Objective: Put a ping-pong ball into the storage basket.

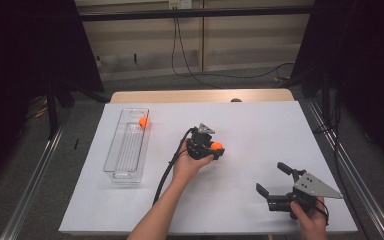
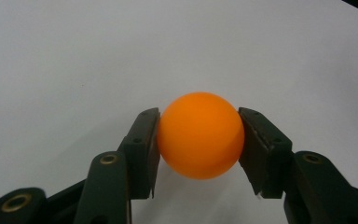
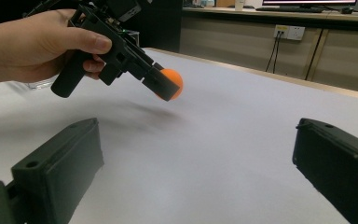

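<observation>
Left tongs [image 1: 216, 148] pinch an orange ball [image 1: 216, 146]; right tongs [image 1: 274, 179] spread, tray [image 1: 114, 159] apart.

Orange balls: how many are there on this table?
2. One orange ball lies in the clear tray at its far end; the other ball is clamped in the left hand-held gripper, above the table.

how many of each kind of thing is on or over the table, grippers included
orange balls: 2, one in the left gripper at, one in the tray at
clear plastic tray: 1
grippers: 2, with the right gripper
total: 5
</observation>
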Motion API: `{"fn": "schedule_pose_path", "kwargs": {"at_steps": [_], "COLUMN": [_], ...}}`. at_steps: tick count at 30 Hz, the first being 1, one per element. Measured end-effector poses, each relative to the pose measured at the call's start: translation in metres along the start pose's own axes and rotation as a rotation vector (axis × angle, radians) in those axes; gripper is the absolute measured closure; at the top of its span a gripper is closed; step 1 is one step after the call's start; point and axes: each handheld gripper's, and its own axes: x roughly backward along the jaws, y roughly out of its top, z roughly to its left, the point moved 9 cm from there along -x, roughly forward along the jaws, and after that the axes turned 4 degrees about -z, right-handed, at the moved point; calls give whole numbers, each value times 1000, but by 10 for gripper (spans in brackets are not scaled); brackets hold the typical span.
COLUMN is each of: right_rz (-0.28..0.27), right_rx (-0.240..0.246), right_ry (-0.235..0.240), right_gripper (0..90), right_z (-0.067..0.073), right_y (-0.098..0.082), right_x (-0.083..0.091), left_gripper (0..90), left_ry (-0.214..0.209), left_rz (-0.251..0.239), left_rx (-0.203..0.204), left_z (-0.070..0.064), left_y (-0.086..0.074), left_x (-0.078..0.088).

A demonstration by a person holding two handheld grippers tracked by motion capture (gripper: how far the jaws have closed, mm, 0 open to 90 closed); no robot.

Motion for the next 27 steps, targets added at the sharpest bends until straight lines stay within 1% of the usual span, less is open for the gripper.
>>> {"fn": "schedule_pose_path", "kwargs": {"at_steps": [2, 4, 8, 15, 19, 21, 24, 27], "right_rz": [-1, -3, -4, -4, -2, -4, -1, -3], "right_rx": [1, 4, 4, 7, 0, 0, 7, 10], "right_ry": [0, 0, 1, 5, -3, -4, -1, 3], "right_gripper": [10, 10, 10, 10, 10, 10, 10, 10], "right_z": [0, -1, 0, 1, 0, 1, 2, 3], "right_y": [0, 1, 1, 1, 1, 1, 1, 2], "right_x": [0, 1, 1, 1, 1, 1, 1, 1], "left_gripper": [510, 510, 510, 510, 510, 510, 510, 510], "left_ry": [4, 7, 12, 18, 20, 18, 15, 12], "left_rz": [0, 6, -7, -4, -4, -3, -3, -14], "left_rx": [0, -10, -8, -13, -17, -14, -21, -18], "left_z": [0, 1, 2, 3, 4, 3, 1, 0], "left_y": [0, 0, 1, 0, 0, 0, 1, 2], "left_x": [2, 3, 8, 16, 20, 22, 24, 26]}}
